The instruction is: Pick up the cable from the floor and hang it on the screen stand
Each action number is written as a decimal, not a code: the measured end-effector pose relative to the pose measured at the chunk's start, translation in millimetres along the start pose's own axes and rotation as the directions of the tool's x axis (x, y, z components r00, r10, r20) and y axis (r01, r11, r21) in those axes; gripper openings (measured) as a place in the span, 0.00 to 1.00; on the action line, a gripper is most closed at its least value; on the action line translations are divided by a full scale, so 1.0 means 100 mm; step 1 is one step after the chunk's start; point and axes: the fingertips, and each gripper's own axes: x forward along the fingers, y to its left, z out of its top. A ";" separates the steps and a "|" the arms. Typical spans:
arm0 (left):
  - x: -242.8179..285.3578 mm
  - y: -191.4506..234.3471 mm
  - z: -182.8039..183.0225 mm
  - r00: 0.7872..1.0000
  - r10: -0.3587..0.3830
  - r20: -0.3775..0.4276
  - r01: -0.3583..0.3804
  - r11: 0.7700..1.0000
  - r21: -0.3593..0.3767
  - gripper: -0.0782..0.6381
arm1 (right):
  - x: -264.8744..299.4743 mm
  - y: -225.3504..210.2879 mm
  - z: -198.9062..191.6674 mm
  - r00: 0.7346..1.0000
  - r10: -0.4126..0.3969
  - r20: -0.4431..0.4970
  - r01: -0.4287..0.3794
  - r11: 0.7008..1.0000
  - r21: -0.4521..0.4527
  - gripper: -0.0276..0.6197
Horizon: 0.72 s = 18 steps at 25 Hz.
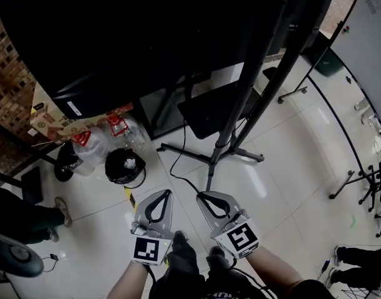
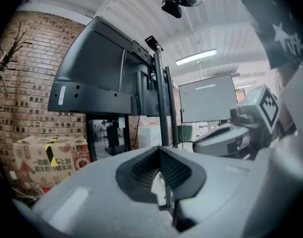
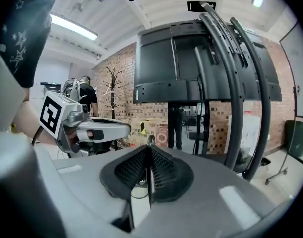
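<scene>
Head view: pale glossy tile floor [image 1: 284,161], black screen [image 1: 115,30] overhead on the screen stand [image 1: 240,104] whose legs spread across the tiles, brick wall [image 1: 6,73] at left, cardboard box [image 1: 50,124], two water bottles [image 1: 90,143] and a black bin [image 1: 123,166] beside the stand base, whiteboard [image 1: 371,36] at far right. Left gripper [image 1: 169,193] and right gripper [image 1: 200,196] are side by side above the floor, and the cable [image 1: 178,176] runs from the right gripper's tips across the tiles toward the stand. Left gripper view: left gripper [image 2: 159,148] jaws together with nothing seen between them; screen, stand poles, brick wall and box ahead, white ribbed ceiling with a strip light [image 2: 196,57]. Right gripper view: right gripper [image 3: 150,145] jaws pinched on the thin black cable, a bit of it poking up past the tips; curved stand poles at right, brick wall and a coat rack [image 3: 112,88] behind
</scene>
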 end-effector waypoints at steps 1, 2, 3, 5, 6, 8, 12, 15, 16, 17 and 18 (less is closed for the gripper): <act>-0.01 0.02 0.09 1.000 0.004 0.009 -0.004 1.000 -0.006 0.12 | -0.03 -0.05 0.10 1.000 -0.008 0.005 0.008 1.000 -0.011 0.08; -0.02 0.04 0.17 1.000 0.010 0.017 -0.009 1.000 -0.011 0.12 | -0.07 -0.09 0.21 1.000 -0.012 0.015 0.012 1.000 -0.021 0.08; -0.04 0.05 0.24 1.000 0.013 0.021 -0.013 1.000 -0.018 0.12 | -0.11 -0.11 0.33 0.999 -0.015 0.028 0.016 0.999 -0.029 0.08; -0.07 0.06 0.36 1.000 0.011 0.020 -0.010 0.999 -0.033 0.12 | -0.19 -0.15 0.60 0.998 -0.027 0.058 0.030 0.999 -0.038 0.08; -0.09 0.06 0.43 1.000 0.010 0.021 -0.009 0.999 -0.035 0.12 | -0.23 -0.16 0.73 0.997 -0.036 0.072 0.039 0.998 -0.041 0.08; -0.14 0.10 0.56 0.999 0.008 0.038 -0.007 1.000 -0.019 0.12 | -0.30 -0.18 0.98 0.994 -0.049 0.102 0.055 0.997 -0.054 0.08; -0.13 0.15 0.79 0.997 -0.002 0.073 0.001 1.000 0.014 0.12 | -0.41 -0.26 1.46 0.981 -0.074 0.177 0.093 0.990 -0.102 0.08; -0.09 0.11 0.97 0.996 -0.041 0.078 0.040 0.999 0.009 0.12 | -0.43 -0.31 1.76 0.968 -0.112 0.224 0.140 0.984 -0.113 0.08; -0.08 0.12 1.03 0.995 -0.050 0.087 0.049 0.999 0.017 0.12 | -0.44 -0.31 1.84 0.963 -0.126 0.239 0.155 0.982 -0.110 0.08; -0.06 0.12 1.08 0.994 -0.060 0.095 0.058 0.998 0.024 0.12 | -0.46 -0.32 1.90 0.958 -0.140 0.252 0.170 0.980 -0.104 0.08; -0.04 0.11 1.12 0.992 -0.077 0.095 0.075 0.997 0.024 0.12 | -0.47 -0.33 1.95 0.953 -0.155 0.262 0.184 0.979 -0.092 0.08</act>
